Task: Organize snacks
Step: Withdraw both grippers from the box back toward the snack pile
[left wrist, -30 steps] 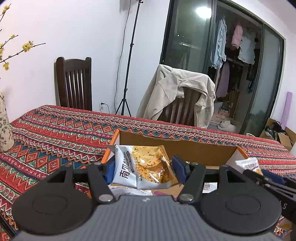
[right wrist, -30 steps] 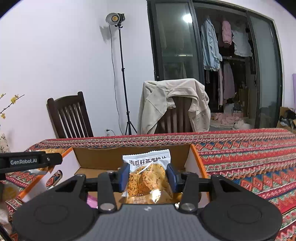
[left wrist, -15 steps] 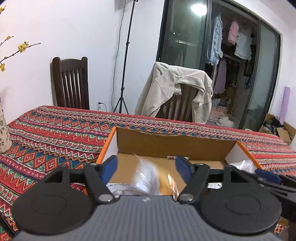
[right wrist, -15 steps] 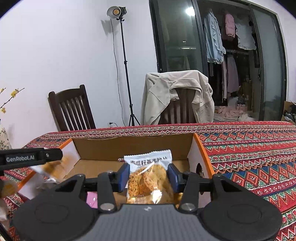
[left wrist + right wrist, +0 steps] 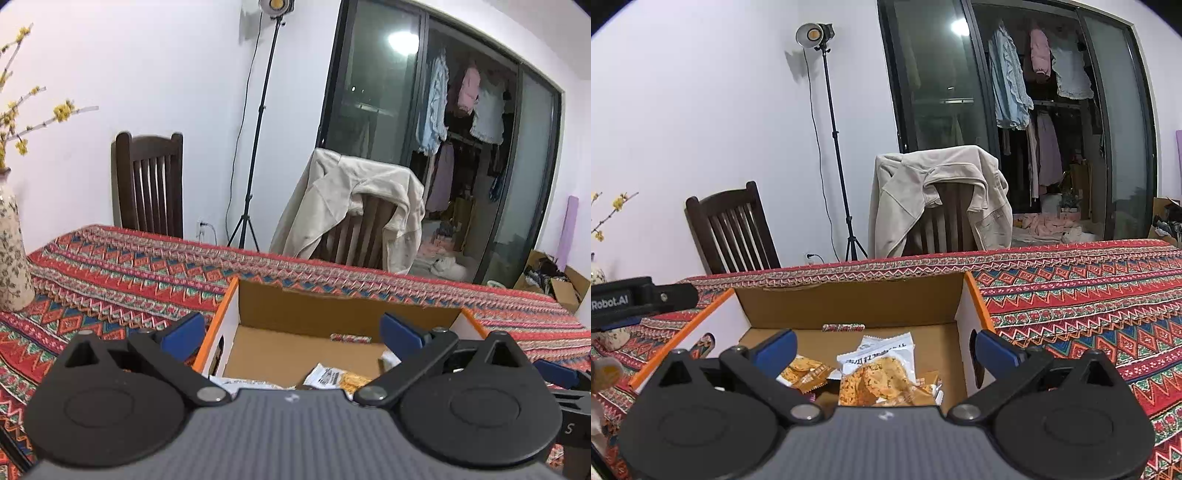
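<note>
Both grippers hang over an open cardboard box (image 5: 849, 302) that sits on a table covered by a red patterned cloth (image 5: 1071, 295). The left gripper (image 5: 291, 332) has its blue pads spread wide and still opening, with nothing between them; below it, snack packets (image 5: 332, 376) lie on the box floor near its near right corner. The right gripper (image 5: 884, 345) is likewise opening, its pads wide apart and clear of the white-and-orange cracker packet (image 5: 877, 369), which rests on other packets in the near part of the box. A small red wrapped bar (image 5: 843, 327) lies against the far wall.
</note>
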A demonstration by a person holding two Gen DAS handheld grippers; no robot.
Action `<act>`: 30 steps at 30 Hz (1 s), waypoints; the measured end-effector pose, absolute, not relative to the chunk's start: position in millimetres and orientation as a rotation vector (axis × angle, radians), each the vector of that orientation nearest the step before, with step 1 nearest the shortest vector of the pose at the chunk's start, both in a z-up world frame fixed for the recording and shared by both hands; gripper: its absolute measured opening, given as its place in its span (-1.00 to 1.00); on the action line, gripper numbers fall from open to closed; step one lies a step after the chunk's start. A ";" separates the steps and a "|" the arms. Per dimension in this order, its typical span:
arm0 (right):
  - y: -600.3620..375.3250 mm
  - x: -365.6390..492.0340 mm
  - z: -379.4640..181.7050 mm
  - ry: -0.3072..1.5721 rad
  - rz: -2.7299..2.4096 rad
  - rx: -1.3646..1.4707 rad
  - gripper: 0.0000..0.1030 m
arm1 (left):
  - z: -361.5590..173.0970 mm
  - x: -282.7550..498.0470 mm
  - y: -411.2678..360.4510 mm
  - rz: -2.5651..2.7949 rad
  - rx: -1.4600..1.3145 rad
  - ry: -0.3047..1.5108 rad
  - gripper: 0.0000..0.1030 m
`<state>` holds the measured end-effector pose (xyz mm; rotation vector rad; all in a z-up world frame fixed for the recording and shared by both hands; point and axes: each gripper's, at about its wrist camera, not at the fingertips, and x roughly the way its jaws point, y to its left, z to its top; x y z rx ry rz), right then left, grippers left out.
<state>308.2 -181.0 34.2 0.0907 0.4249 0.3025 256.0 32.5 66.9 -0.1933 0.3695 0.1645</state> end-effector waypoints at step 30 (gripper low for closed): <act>-210.8 156.3 28.6 0.496 0.343 -0.020 1.00 | 50.4 108.9 38.0 0.156 -0.148 0.473 1.00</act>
